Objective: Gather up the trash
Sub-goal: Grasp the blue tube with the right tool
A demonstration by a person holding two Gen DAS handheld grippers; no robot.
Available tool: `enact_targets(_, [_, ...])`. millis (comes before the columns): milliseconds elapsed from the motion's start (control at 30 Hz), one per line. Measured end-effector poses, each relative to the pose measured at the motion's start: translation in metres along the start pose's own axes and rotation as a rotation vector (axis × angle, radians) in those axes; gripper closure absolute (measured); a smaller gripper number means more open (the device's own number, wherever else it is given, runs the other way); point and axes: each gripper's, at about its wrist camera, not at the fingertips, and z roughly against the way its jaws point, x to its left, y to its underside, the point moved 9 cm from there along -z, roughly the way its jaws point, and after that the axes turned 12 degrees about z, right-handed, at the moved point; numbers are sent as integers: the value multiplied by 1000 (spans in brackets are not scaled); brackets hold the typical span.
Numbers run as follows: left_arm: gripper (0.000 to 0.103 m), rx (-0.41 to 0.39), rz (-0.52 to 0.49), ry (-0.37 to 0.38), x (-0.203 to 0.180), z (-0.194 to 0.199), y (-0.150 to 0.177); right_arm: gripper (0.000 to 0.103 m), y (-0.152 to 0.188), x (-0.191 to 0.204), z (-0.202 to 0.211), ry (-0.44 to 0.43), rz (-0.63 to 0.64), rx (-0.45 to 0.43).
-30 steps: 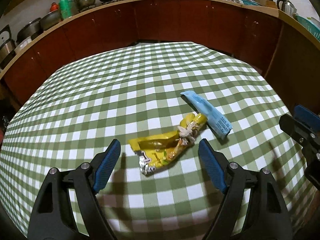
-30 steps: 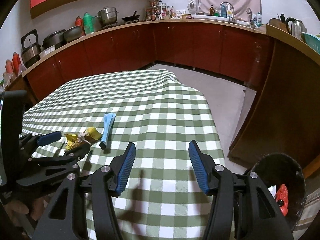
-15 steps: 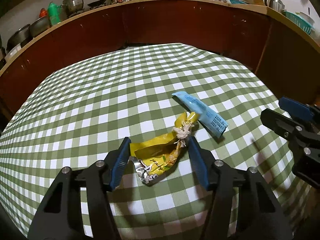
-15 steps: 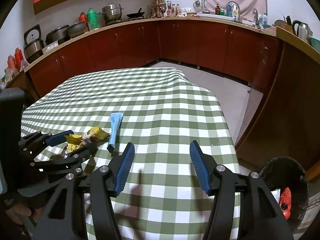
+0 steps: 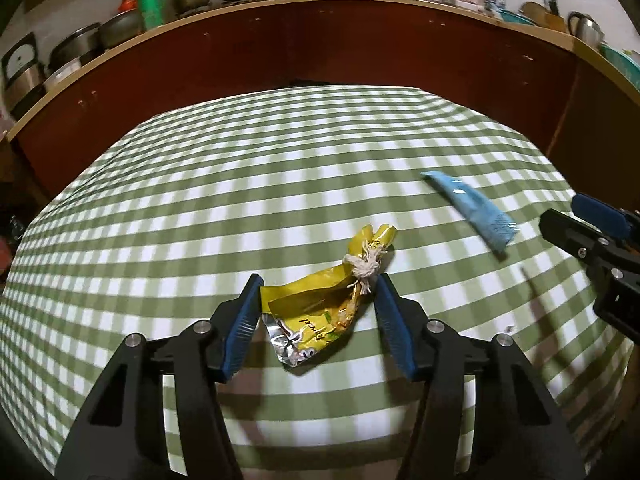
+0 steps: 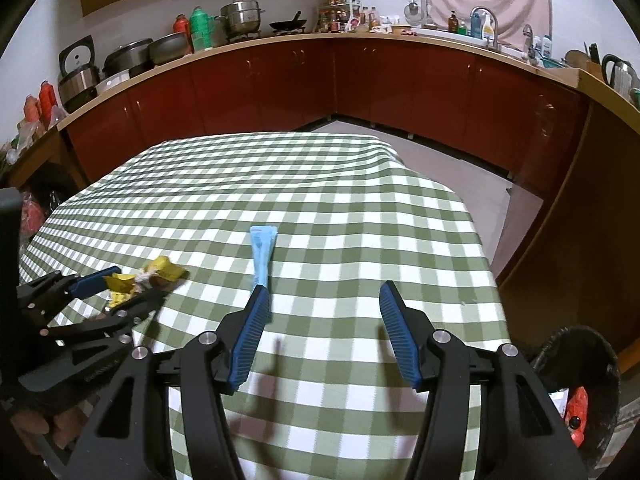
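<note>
A crumpled yellow wrapper [image 5: 320, 304] tied with white string lies on the green checked tablecloth [image 5: 240, 200]. My left gripper [image 5: 318, 300] is closed in around it, blue pads touching both sides of the wrapper. A flat blue wrapper [image 5: 468, 208] lies to its right, apart from it. In the right wrist view the blue wrapper [image 6: 262, 256] lies just ahead of my left fingertip. My right gripper [image 6: 322, 320] is open and empty above the cloth. The left gripper [image 6: 120, 288] with the yellow wrapper [image 6: 160, 274] shows at the left.
A dark trash bin [image 6: 580, 392] with red rubbish inside stands on the floor beyond the table's right edge. Red-brown kitchen cabinets [image 6: 360, 80] ring the room, their counter holding pots and bottles. The table's far edge [image 6: 280, 136] drops to the floor.
My left gripper moved forward over the yellow wrapper and its jaws narrowed onto it. My right gripper moved left toward the blue wrapper and stayed open.
</note>
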Motion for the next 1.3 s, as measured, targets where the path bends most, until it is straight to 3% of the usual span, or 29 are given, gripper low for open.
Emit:
enact_targets(533, [47,-25,111,-91,74,6,-12,47,-13,28,-25,-9,64,39])
enact_targets(733, [47,-29,137,-119,93,5,-14,57,-16,36,-36,-10,85,66])
enact_targets(1067, [47,-35,157,-124,100,7,-13,91,-12,48,-44,-39,100,101])
enact_targets(1300, [47,-36,174,-128,106,16,-8,95,-9,51,-35,-41,93,88])
